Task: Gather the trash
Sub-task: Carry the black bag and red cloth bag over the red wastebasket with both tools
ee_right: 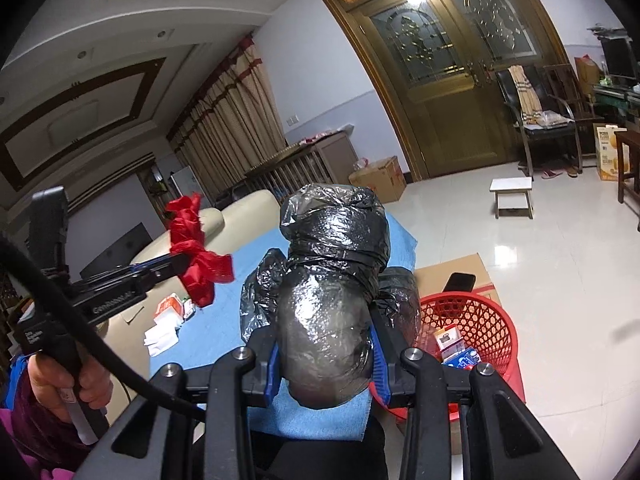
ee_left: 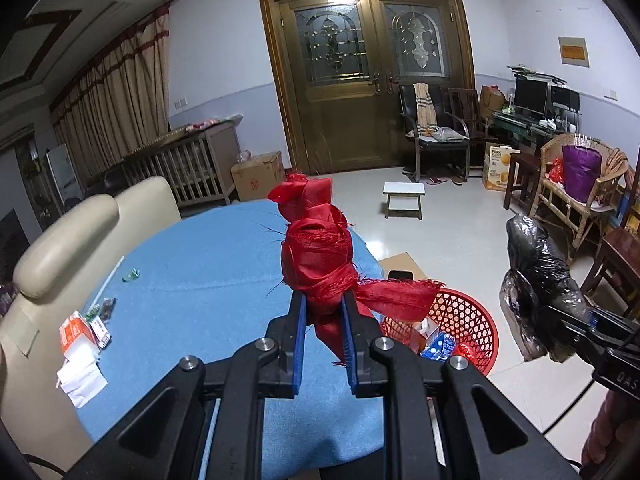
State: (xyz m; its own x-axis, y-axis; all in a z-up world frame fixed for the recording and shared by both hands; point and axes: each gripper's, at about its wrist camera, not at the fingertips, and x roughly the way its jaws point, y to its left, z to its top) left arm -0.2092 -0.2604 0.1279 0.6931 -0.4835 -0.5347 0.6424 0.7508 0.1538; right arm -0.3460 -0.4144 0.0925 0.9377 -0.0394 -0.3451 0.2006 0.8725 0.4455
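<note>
My left gripper [ee_left: 323, 304] is shut on a knotted wad of red cloth [ee_left: 318, 248], held up over the blue table [ee_left: 192, 292]. In the right wrist view the same red cloth [ee_right: 196, 252] shows at the left in the left gripper [ee_right: 182, 262]. My right gripper [ee_right: 324, 320] is shut on a bundle of black plastic bag [ee_right: 328, 280], tied round its middle. That black bundle [ee_left: 536, 280] also appears at the right of the left wrist view. A red mesh basket [ee_left: 468, 320] [ee_right: 484, 320] stands on the floor beside the table, with cartons inside.
An orange-and-white carton [ee_left: 74, 330], white paper [ee_left: 82, 380] and small wrappers [ee_left: 130, 276] lie on the table's left side. A cream armchair [ee_left: 60, 248] stands left of the table. A flat cardboard sheet [ee_right: 460, 276], a small white stool [ee_left: 403, 196] and chairs sit on the tiled floor.
</note>
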